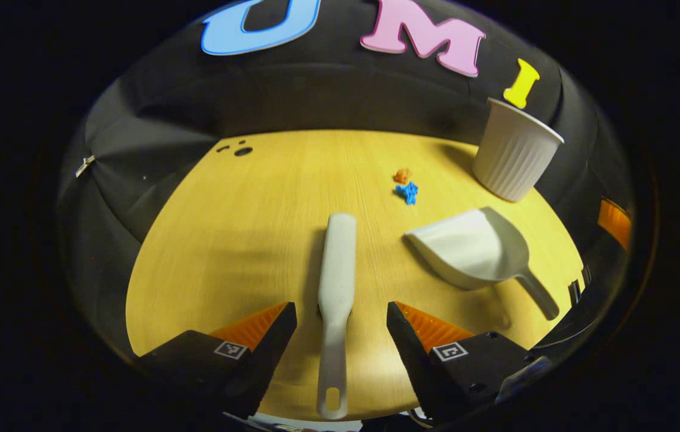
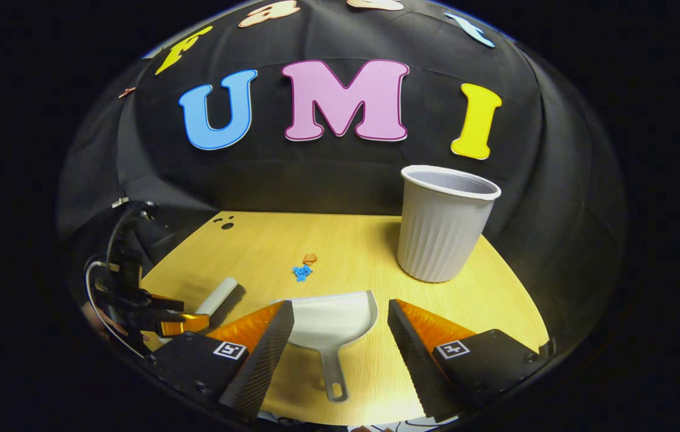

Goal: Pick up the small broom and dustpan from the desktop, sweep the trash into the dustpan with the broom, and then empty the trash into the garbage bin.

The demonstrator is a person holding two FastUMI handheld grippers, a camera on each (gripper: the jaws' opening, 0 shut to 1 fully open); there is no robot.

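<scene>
A small white broom point(image 1: 336, 282) lies on the wooden desktop point(image 1: 243, 240), handle toward me; my left gripper point(image 1: 341, 318) stands open with its fingers on either side of the broom's neck, not pressing it. To the right lies the white dustpan point(image 1: 472, 246), mouth toward the trash. In the right gripper view the dustpan point(image 2: 330, 321) lies between the fingers of my open right gripper point(image 2: 340, 327), handle toward me. Small blue trash point(image 1: 407, 192) and orange trash point(image 1: 401, 175) lie beyond both tools. The left gripper point(image 2: 165, 321) shows at far left over the broom point(image 2: 219, 295).
A white ribbed garbage bin point(image 2: 443, 225) stands upright at the back right of the desktop, near the wall; it also appears as the bin point(image 1: 514, 150) in the left gripper view. Small dark holes point(image 1: 242, 150) mark the far left of the table. The table's front edge lies just under both grippers.
</scene>
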